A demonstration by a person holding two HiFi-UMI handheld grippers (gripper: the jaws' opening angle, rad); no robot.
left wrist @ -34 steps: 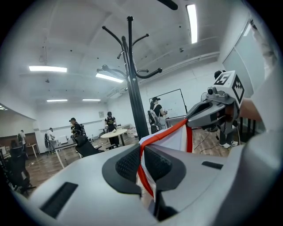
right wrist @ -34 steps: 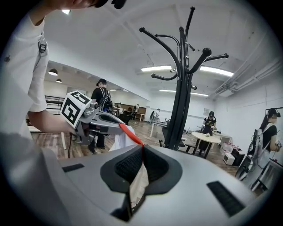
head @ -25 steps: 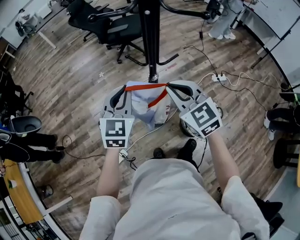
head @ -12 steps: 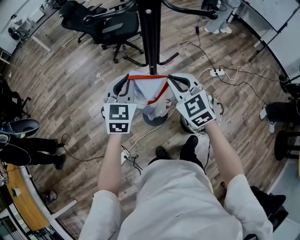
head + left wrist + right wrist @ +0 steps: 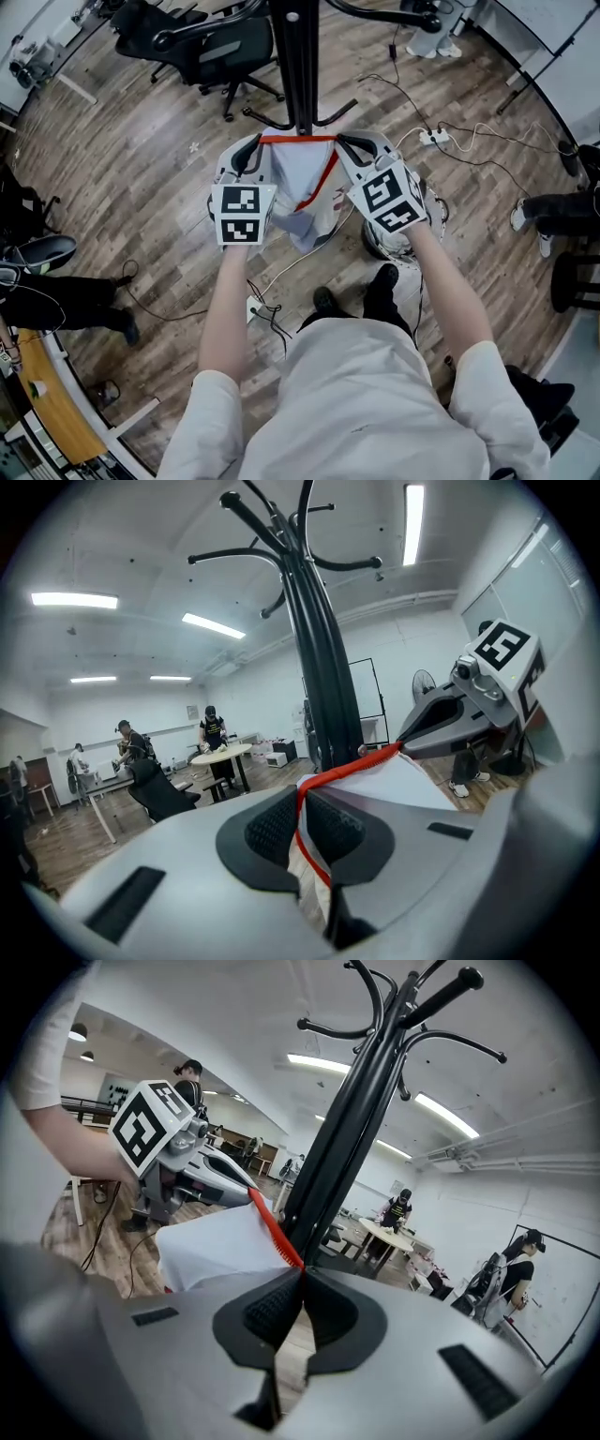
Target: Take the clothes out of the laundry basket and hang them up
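— At the coat stand (image 5: 298, 66), report the state of both sets of tongs.

— Left tongs (image 5: 254, 151): closed on the garment (image 5: 302, 192). In the left gripper view, the ribbed pads (image 5: 272, 827) are pressed together on white fabric. The red trim (image 5: 349, 769) of that fabric passes through the narrow slot between them. Right tongs (image 5: 343, 146): closed on the same garment. In the right gripper view, the red trim enters the pads at their tip, and no gap shows there.

— Specify the position of the garment.

— It is suspended between the two sets of tongs, clear of the wood floor (image 5: 141, 169) and just in front of the coat stand's pole. The red trim is stretched taut and roughly level from the left tongs to the right tongs. The white body hangs below the trim. A second red strip runs diagonally down the fabric.

— List the surrounding items.

— An office chair (image 5: 202, 47) stands beyond the pole, to the left. Cables (image 5: 469, 150) lie on the floor to the right. The coat stand's hooks branch out overhead in both gripper views.
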